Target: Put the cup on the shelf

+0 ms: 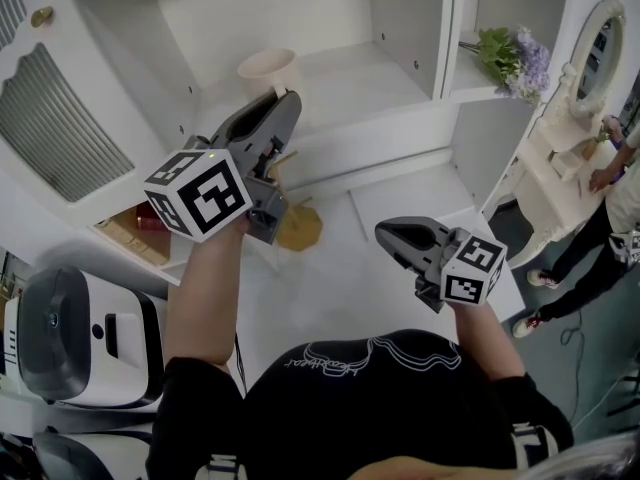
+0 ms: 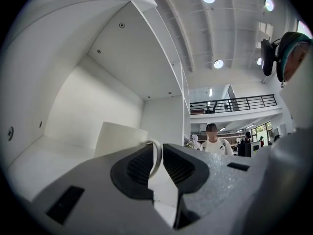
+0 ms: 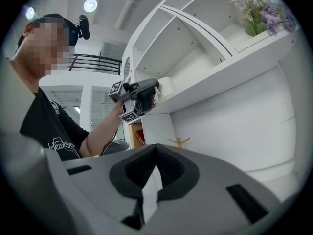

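A cream cup [image 1: 268,68] stands upright on the white shelf [image 1: 350,78] inside the open cabinet. My left gripper [image 1: 283,98] reaches up to it, and in the left gripper view the cup [image 2: 120,138] fills the space just ahead. Its thin loop handle [image 2: 156,153] runs between the dark pads, and the left gripper [image 2: 158,165] is shut on it. The right gripper [image 1: 385,230] hangs lower, over the counter, shut with nothing in it. In the right gripper view the right gripper [image 3: 156,148] has its pads touching, and the cup [image 3: 165,86] shows on the shelf's edge.
A wooden stand [image 1: 295,223] sits on the counter below the shelf. Purple flowers [image 1: 515,58] occupy the compartment to the right. A louvred cabinet door [image 1: 60,128] hangs open at the left above a white appliance [image 1: 70,338]. A person [image 1: 610,208] stands at the far right.
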A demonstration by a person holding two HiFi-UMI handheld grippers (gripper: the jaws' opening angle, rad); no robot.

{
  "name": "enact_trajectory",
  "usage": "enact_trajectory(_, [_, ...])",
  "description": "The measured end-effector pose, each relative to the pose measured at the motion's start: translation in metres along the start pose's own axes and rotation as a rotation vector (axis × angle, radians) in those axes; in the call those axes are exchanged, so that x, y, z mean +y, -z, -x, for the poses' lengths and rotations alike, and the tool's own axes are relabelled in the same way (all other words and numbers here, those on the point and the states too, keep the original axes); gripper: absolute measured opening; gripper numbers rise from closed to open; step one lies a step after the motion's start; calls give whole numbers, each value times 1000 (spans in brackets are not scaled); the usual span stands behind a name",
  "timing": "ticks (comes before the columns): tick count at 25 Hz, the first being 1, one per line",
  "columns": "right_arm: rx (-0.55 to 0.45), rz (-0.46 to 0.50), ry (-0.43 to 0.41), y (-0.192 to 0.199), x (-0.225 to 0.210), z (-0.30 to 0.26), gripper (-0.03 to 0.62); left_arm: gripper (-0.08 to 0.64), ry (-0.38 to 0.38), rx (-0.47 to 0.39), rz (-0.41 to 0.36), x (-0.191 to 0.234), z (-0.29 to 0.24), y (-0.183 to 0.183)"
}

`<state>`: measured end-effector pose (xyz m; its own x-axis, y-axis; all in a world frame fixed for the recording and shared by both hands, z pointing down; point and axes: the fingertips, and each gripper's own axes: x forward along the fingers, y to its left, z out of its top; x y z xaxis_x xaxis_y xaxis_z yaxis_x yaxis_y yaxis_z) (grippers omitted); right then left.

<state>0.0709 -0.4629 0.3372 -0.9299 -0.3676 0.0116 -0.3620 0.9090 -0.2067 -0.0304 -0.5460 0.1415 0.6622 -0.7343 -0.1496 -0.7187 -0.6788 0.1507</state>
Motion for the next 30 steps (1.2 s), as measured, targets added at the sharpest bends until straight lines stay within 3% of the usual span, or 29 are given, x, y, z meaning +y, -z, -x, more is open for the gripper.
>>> enact_trajectory(10, [-6,2,10,2,11,7,6,173,-79,-48,-43,3,15,-1])
enact_trajectory(17, [-20,20,23,-1,28,11,6,198,-77,-31,-73,-14,42,15])
enact_trajectory(30, [-54,20,62,-7,77,21,6,196,-30,107,-78,-66,112,109])
